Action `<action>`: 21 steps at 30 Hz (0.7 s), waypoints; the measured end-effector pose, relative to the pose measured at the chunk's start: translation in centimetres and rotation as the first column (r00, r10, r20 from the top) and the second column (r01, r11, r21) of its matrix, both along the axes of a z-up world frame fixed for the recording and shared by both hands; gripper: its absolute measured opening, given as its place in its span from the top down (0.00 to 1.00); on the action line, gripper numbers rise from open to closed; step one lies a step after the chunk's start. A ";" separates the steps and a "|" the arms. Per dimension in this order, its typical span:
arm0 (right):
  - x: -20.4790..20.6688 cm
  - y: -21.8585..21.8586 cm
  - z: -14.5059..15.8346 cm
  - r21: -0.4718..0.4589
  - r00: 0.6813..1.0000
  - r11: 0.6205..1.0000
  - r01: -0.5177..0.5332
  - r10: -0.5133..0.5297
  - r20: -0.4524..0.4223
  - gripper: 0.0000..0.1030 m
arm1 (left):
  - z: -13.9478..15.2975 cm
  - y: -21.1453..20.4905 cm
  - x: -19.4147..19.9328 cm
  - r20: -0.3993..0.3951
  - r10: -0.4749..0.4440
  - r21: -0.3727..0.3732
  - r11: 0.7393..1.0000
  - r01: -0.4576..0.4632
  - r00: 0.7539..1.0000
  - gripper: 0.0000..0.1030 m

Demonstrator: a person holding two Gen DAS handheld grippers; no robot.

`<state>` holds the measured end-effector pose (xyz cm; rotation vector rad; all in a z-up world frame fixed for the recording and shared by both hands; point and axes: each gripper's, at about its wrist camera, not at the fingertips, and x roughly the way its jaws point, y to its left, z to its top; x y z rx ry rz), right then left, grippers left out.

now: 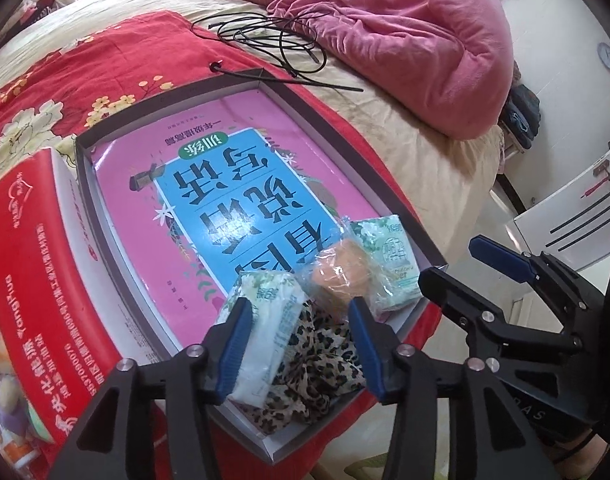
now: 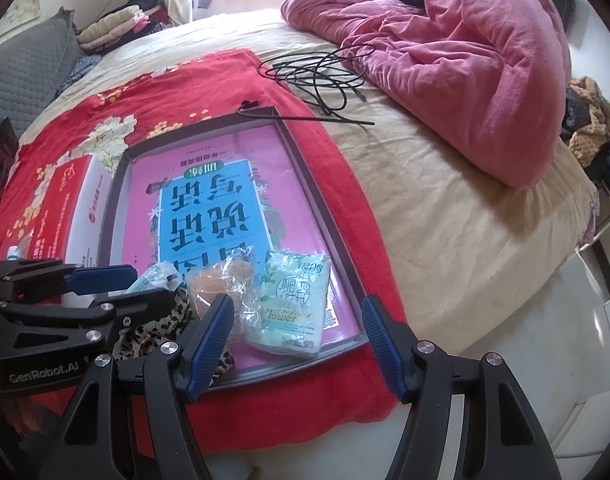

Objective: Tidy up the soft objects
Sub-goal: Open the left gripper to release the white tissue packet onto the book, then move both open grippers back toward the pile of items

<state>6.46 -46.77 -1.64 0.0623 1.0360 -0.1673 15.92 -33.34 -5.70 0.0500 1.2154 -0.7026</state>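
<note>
We keep the soft things together at the near end of the gray tray point(image 1: 281, 92): our left claw point(image 1: 301, 344) hangs open over the leopard cloth point(image 1: 317, 360) there, and our right claw point(image 2: 301, 344) waits open, holding nothing.

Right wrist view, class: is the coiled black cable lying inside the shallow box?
No. The black cable lies on the bedsheet beyond the shallow box, outside its rim.

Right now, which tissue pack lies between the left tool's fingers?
The white pack by the leopard cloth; the other pack lies past the bagged bun.
</note>
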 end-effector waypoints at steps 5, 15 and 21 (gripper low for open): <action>-0.2 0.4 0.8 -0.009 1.000 1.000 -0.001 0.002 0.018 0.34 | 1.4 0.5 -0.2 0.031 0.007 -0.001 1.000 -0.007 1.000 0.46; -0.6 1.2 2.8 -0.023 0.999 1.000 -0.005 0.006 0.054 0.25 | 4.0 2.4 -0.7 0.107 0.046 0.017 0.999 -0.048 0.993 0.37; -1.0 1.9 3.6 -0.037 0.998 0.999 -0.010 0.012 0.069 0.25 | 5.0 3.9 -1.1 0.134 0.077 0.032 0.996 -0.082 0.988 0.33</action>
